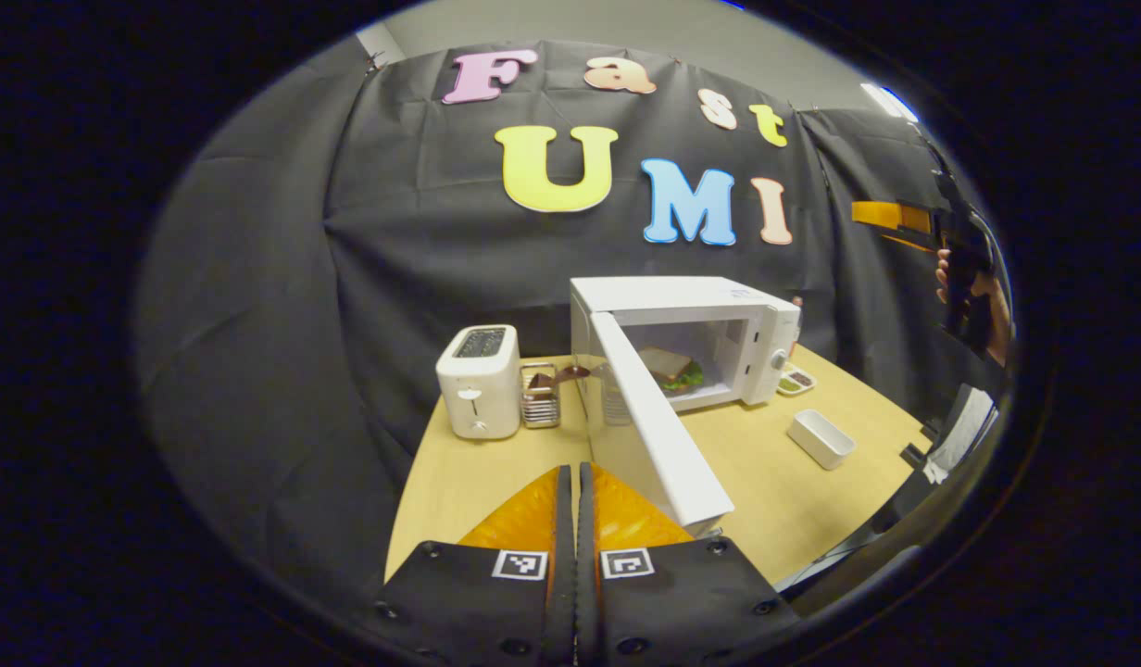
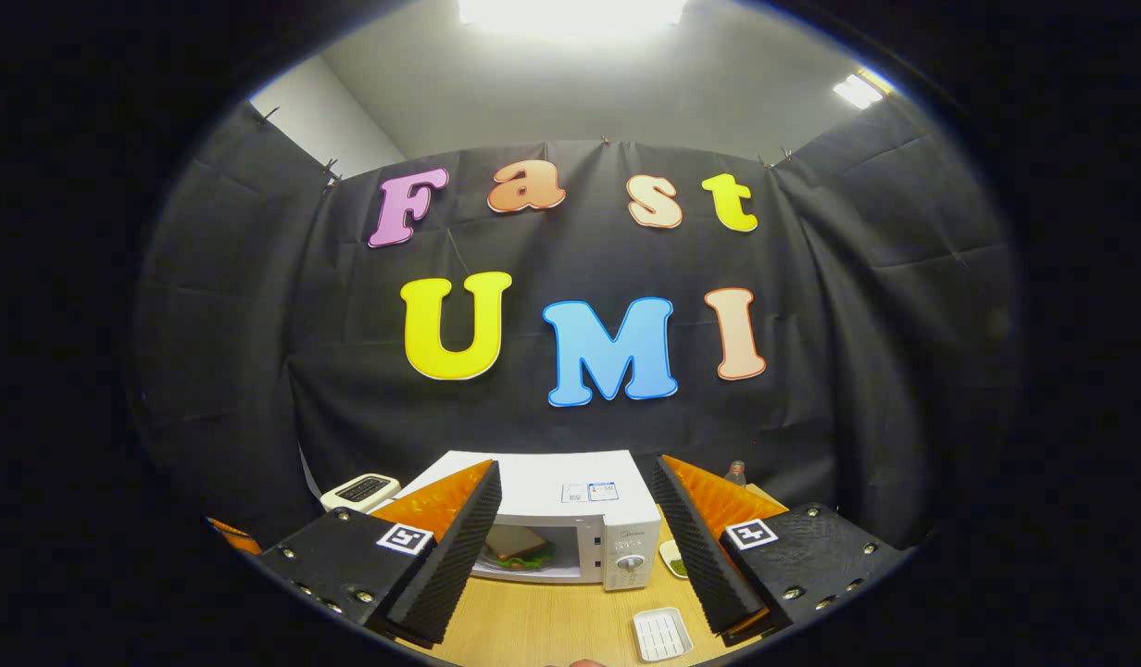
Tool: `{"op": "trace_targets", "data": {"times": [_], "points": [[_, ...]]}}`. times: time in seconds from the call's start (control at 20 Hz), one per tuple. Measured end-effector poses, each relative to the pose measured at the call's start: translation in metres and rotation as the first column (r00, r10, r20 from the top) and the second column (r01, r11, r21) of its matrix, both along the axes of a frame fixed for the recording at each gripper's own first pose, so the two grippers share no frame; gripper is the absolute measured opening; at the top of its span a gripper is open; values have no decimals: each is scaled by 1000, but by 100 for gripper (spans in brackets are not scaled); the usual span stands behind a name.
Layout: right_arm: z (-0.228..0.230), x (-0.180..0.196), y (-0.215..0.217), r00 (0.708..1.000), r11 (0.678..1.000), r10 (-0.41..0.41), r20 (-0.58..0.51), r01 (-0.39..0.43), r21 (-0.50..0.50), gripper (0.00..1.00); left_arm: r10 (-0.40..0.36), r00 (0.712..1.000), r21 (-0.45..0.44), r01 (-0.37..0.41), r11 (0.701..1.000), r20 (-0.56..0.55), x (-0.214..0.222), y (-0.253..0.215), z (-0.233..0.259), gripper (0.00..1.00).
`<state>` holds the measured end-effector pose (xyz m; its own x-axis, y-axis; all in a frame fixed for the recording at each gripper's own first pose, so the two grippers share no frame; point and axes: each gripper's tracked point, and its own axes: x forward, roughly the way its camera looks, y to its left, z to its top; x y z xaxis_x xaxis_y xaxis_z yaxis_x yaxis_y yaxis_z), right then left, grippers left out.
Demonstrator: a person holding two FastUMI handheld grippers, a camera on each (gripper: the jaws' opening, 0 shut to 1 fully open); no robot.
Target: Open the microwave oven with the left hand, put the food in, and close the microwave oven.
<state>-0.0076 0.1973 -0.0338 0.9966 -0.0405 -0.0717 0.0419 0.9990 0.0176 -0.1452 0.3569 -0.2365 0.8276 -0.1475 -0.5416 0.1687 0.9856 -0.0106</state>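
Microwave [image 1: 719,320] door [image 1: 658,431] open, sandwich [image 1: 670,369] inside. Left gripper [image 1: 576,482] fingers together, empty. Right gripper [image 2: 575,528] fingers spread apart, empty.

Counter [image 1: 496,463]: pale wood-look top, smooth, low sheen. Microwave oven [image 1: 691,306]: white casing, smooth, looks like painted metal or plastic, slightly glossy; its open door [image 1: 658,426] has the same white finish. Toaster [image 1: 479,382]: white shell, smooth, satin, plastic by the look. Small rack [image 1: 539,396] beside it: shiny metal wire. Tray [image 1: 821,437]: white, smooth, matt. Booth wall [image 1: 394,232]: black cloth, matt, creased. Right claw [image 2: 575,547]: inner faces of the fingers [image 2: 450,556] ribbed and rough, matt; bolted plates behind them finely textured.
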Motion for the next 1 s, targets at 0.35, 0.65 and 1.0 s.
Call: {"op": "trace_targets", "data": {"times": [0.35,0.65,1.0], "points": [[12,-4,-7,999,998,-31,34,32,-55,99,-109,993,-102,105,989,-36,-7,-50,-16,7],[12,10,-16,999,999,12,52,-10,-48,99,-186,981,-143,177,974,-49,0,-115,-19,7],[9,37,-53,997,997,64,42,-62,-46,99,-227,972,-190,211,959,-64,34,-206,-28,7]]}}
